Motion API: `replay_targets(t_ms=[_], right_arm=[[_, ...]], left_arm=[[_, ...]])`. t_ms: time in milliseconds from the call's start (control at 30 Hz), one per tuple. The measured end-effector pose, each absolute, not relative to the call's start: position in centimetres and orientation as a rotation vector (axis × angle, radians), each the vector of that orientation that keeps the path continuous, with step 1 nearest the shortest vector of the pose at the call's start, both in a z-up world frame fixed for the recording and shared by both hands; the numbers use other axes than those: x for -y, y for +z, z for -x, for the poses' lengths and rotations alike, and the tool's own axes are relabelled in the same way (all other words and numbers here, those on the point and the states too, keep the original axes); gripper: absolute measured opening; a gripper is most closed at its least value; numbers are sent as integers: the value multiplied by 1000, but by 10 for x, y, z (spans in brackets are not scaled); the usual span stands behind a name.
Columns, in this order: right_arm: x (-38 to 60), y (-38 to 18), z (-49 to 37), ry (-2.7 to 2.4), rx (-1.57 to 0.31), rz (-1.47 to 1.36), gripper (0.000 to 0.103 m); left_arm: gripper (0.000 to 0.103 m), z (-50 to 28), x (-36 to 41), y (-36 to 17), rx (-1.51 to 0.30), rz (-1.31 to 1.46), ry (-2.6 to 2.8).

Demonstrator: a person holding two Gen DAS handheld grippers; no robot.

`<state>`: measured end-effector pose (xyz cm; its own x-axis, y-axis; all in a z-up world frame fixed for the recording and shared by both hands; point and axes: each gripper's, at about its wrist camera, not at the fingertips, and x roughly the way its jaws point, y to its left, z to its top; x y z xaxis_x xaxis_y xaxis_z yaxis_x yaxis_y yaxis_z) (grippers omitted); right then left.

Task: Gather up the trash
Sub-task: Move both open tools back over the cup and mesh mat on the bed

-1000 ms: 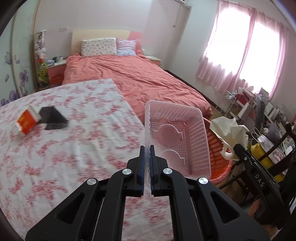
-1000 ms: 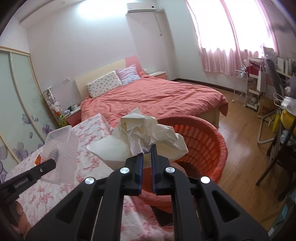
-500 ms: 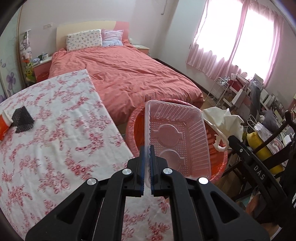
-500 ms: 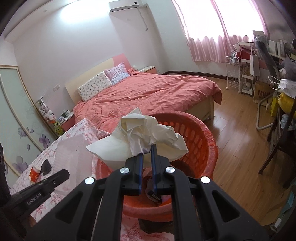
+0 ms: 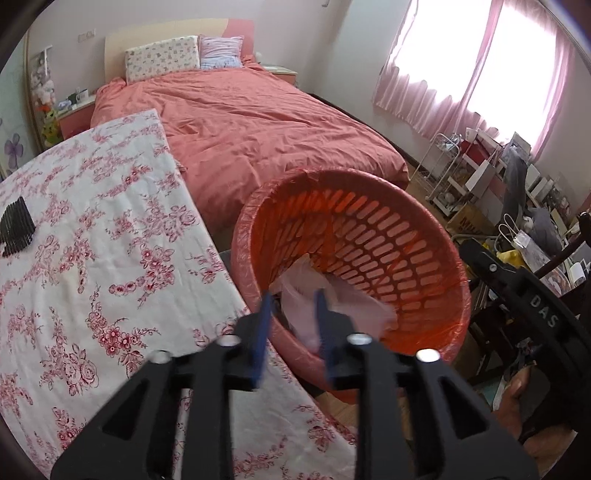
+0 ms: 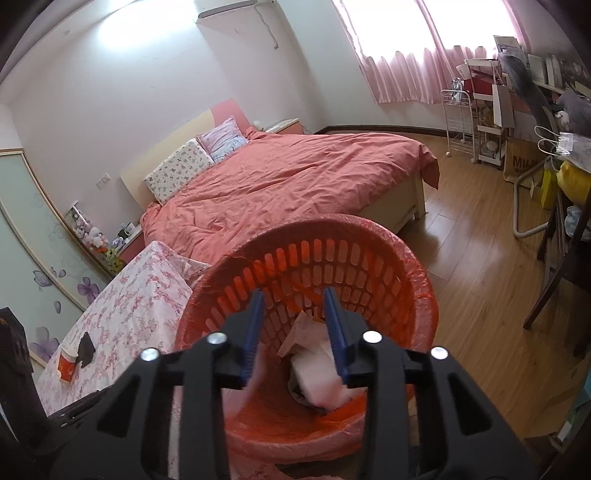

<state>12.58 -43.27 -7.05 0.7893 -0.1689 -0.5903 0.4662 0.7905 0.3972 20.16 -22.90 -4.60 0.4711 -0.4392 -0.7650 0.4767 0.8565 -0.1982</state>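
Now both jaws are opening over the red basket (image 5: 369, 229), gripping nothing; trash (image 6: 317, 373) lies inside.

Bright daylight pours through the sheer pink curtains (image 6: 413, 62) onto pale walls. A wide bed under a rumpled coral duvet (image 6: 295, 177) fills the middle, 2 pillows against its cream headboard (image 5: 166, 40). Glossy wooden plank floor (image 6: 476, 266) to the right, white wall-mounted air conditioner (image 6: 225, 9) up high.
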Motion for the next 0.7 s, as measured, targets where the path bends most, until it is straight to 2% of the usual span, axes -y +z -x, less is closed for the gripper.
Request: replay_targets(t_ms=[233, 333, 700], right_arm=[[424, -73, -123, -369, -582, -533, 46], [415, -71, -124, -359, -588, -517, 47], [362, -58, -136, -268, -613, -451, 47]], left_arm=[[40, -201, 205, -42, -896, -71, -500], [49, -203, 186, -39, -874, -97, -449], [51, -228, 75, -33, -854, -74, -219]])
